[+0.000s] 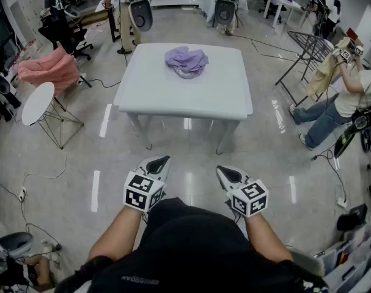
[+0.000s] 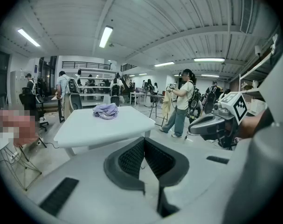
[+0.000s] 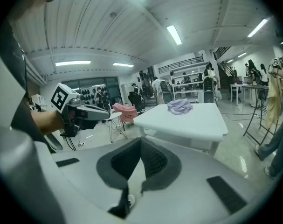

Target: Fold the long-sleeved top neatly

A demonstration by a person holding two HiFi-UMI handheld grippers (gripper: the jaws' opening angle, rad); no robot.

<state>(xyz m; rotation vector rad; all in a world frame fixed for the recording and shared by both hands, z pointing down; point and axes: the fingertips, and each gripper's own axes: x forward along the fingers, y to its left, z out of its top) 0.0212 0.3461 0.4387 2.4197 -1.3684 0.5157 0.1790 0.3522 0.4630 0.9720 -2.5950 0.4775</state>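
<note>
A crumpled lilac long-sleeved top (image 1: 186, 61) lies bunched on the far half of a white table (image 1: 173, 93). It also shows small in the left gripper view (image 2: 106, 110) and the right gripper view (image 3: 180, 106). My left gripper (image 1: 162, 163) and right gripper (image 1: 225, 174) hang side by side over the floor, well short of the table's near edge. Both are shut with nothing between the jaws, which meet tip to tip. In the left gripper view the right gripper (image 2: 197, 123) shows at the right; in the right gripper view the left gripper (image 3: 104, 112) shows at the left.
A small round white side table (image 1: 38, 102) and a chair draped in pink cloth (image 1: 47, 69) stand at the left. A person (image 1: 344, 96) holds up a beige garment by a drying rack (image 1: 307, 50) at the right. Chairs and cables line the far floor.
</note>
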